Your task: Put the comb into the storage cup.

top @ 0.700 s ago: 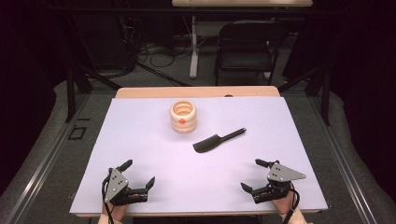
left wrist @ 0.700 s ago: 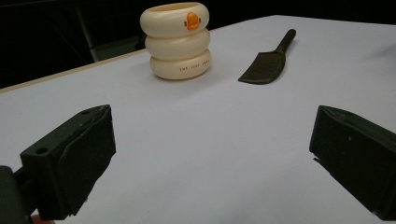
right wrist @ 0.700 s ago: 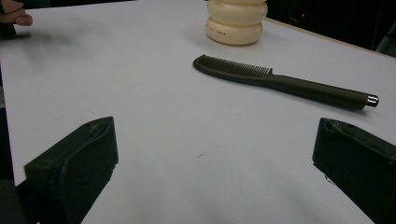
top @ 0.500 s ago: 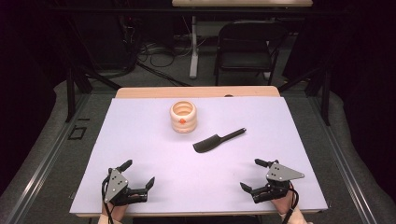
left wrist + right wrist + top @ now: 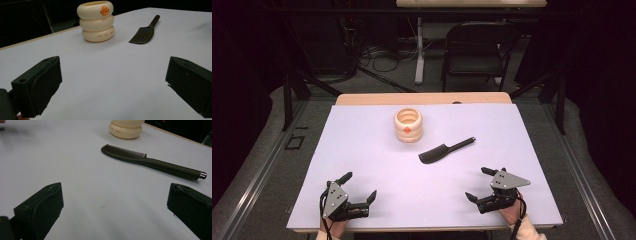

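Note:
A cream ribbed holder [image 5: 408, 125] with an orange mark stands upright at the middle of the white table top [image 5: 362, 150]. Just right of it and nearer to me lies a black comb [image 5: 446, 150], handle pointing to the far right. My left gripper [image 5: 358, 186] rests open near the front left edge, nothing between its jaws. My right gripper [image 5: 478, 183] rests open near the front right edge, also empty. The holder [image 5: 96, 21] and the comb [image 5: 145, 32] lie well beyond the left jaws. The comb [image 5: 150, 161] lies a short way ahead of the right jaws, the holder [image 5: 126, 128] behind it.
A wooden strip [image 5: 422, 98] runs along the table's far edge. Beyond it stand a dark chair [image 5: 477, 50], a white post [image 5: 419, 45] and floor cables. Black frame legs [image 5: 292, 90] flank the table. A wide bare stretch separates the grippers from the objects.

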`<move>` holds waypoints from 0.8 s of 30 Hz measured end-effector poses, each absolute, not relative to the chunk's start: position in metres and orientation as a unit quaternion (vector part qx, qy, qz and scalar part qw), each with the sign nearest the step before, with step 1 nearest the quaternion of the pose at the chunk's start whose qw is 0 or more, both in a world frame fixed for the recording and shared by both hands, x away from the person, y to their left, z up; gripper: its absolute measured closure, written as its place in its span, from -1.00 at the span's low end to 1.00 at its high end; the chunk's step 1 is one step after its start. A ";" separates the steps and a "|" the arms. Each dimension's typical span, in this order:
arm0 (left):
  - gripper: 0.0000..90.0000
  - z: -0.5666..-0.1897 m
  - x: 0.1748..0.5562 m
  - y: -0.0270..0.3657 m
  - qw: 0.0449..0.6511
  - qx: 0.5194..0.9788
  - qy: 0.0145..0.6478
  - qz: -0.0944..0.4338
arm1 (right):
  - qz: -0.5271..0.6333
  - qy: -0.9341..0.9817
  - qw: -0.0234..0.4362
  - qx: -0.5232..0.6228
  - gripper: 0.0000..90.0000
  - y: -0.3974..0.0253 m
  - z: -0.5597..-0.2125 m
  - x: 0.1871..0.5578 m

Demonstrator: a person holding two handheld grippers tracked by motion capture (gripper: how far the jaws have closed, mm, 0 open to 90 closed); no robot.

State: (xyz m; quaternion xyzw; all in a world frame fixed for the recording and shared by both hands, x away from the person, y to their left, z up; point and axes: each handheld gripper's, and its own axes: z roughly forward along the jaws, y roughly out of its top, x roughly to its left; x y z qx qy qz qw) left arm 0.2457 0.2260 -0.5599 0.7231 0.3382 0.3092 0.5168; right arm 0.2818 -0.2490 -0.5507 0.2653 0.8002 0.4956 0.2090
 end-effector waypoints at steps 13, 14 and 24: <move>-0.99 -0.561 0.245 0.226 0.514 0.724 0.338 0.313 | 0.468 0.813 0.201 0.282 -0.99 -0.247 -0.545 0.307; -0.99 -0.561 0.245 0.226 0.514 0.724 0.338 0.313 | 0.468 0.812 0.201 0.284 -0.99 -0.246 -0.542 0.311; -0.99 -0.561 0.245 0.225 0.511 0.725 0.336 0.316 | 0.464 0.812 0.197 0.294 -0.99 -0.243 -0.534 0.335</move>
